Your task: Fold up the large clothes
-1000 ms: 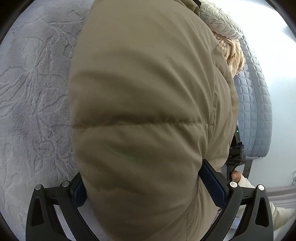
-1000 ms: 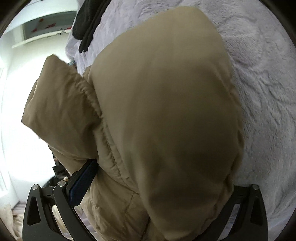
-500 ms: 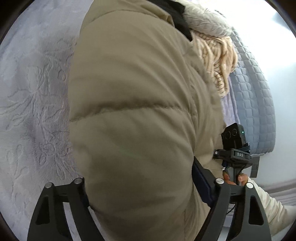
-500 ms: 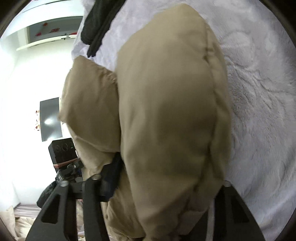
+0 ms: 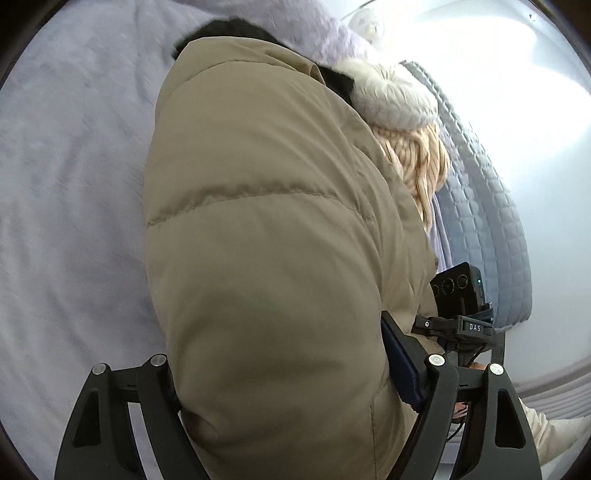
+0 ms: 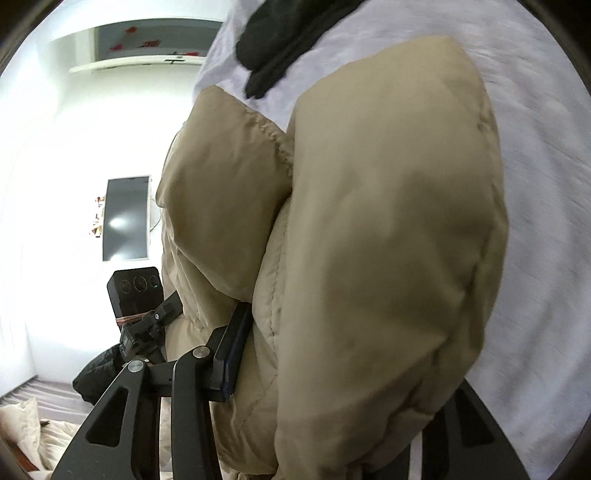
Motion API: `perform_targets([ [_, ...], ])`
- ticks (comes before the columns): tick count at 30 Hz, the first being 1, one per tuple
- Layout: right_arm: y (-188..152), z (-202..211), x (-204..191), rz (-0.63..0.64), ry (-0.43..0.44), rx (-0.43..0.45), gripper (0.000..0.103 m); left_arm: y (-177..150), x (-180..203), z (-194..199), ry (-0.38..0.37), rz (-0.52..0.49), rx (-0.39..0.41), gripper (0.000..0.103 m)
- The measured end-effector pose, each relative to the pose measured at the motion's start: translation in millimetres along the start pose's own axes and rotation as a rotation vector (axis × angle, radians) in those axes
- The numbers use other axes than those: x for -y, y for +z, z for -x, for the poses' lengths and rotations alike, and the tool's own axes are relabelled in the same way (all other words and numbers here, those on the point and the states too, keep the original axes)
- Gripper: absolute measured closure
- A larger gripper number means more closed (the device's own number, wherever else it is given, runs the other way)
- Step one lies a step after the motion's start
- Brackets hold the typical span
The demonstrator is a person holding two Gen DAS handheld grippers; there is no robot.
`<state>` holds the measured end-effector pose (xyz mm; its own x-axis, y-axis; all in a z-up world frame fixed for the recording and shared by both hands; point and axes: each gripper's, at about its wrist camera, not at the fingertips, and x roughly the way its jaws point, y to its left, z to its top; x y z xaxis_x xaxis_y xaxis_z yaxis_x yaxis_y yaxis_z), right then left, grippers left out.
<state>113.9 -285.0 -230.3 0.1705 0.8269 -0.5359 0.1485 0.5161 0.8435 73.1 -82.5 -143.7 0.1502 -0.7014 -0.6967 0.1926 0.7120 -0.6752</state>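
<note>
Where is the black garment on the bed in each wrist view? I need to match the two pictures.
Left wrist: black garment at top centre, peeking out behind the upper edge of the tan puffer jacket.
Right wrist: black garment at top centre, lying on the lavender blanket above the jacket.
Shared landmark: the tan puffer jacket, filling the middle of both views.

The puffy tan quilted jacket (image 5: pixel 266 236) hangs over the lavender plush bed (image 5: pixel 70 206), a cream knit sweater (image 5: pixel 417 162) at its two o'clock.
</note>
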Motion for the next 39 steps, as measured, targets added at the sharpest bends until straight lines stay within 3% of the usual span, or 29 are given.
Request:
perform_targets([
  [7,14,-77,-53,0.054,0.009,0.026,0.055,44,-78,74,0.024,-0.012,0.045,0.02],
  [13,43,-172,-84,0.077,0.007,0.003,0.055,84,-166,126,0.103,0.006,0.088,0.02],
  [18,58,-226,-83,0.072,-0.06,-0.042,0.055,92,-248,126,0.167,0.099,0.078,0.018],
  [21,60,-241,-83,0.037,-0.095,-0.049,0.049,84,-276,120,0.161,0.159,0.071,0.014],
  [23,54,-236,-85,0.013,-0.126,-0.057,0.046,74,-280,124,0.181,0.164,0.079,0.014],
  [26,45,-212,-89,0.032,-0.223,-0.034,0.042,72,-259,134,0.284,0.12,0.114,0.014],
  [30,27,-145,-106,0.113,-0.386,0.131,0.042,83,-235,159,0.356,0.033,0.18,0.014],
  [33,19,-128,-136,0.151,-0.316,0.188,0.042,109,-224,168,0.385,-0.008,0.225,0.014],
  [36,31,-152,-153,0.171,-0.284,0.166,0.042,135,-217,156,0.444,-0.024,0.247,0.014],
  [39,50,-171,-145,0.114,-0.259,0.201,0.042,152,-215,141,0.527,-0.048,0.252,0.014],
])
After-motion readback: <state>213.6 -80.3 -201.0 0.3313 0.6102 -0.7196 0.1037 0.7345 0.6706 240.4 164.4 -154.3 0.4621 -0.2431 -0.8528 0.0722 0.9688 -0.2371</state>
